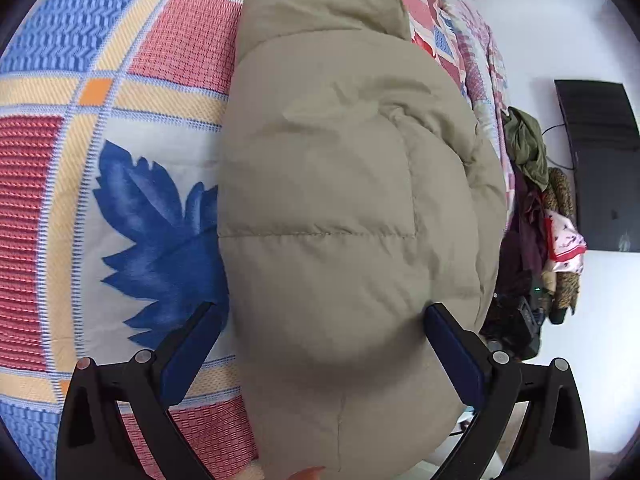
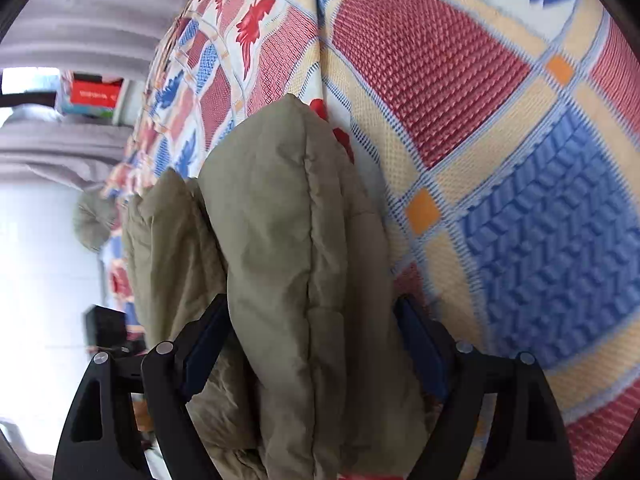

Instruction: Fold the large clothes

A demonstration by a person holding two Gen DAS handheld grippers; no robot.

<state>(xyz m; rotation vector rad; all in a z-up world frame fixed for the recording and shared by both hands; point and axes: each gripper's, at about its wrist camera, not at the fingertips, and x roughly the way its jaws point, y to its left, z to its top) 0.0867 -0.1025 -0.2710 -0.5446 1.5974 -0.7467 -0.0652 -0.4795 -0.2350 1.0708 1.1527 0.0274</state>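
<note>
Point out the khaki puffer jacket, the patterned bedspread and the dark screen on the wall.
khaki puffer jacket point(image 1: 340, 184): left wrist view, its quilted middle panel.
patterned bedspread point(image 1: 152, 208): left wrist view, the blue leaf print.
dark screen point(image 1: 600, 160): left wrist view, its black face.

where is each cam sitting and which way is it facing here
Left wrist view: sits on the left gripper, looking forward and down along its jaws at the tan jacket on the patterned bedspread; a clothes pile and wall stand at the right. Only the jaws show, spread on either side of the jacket.
Right wrist view: sits on the right gripper, looking down at a bunched jacket fold over the bedspread; its jaws flank the fold.
Shared: jacket and bedspread.
</note>
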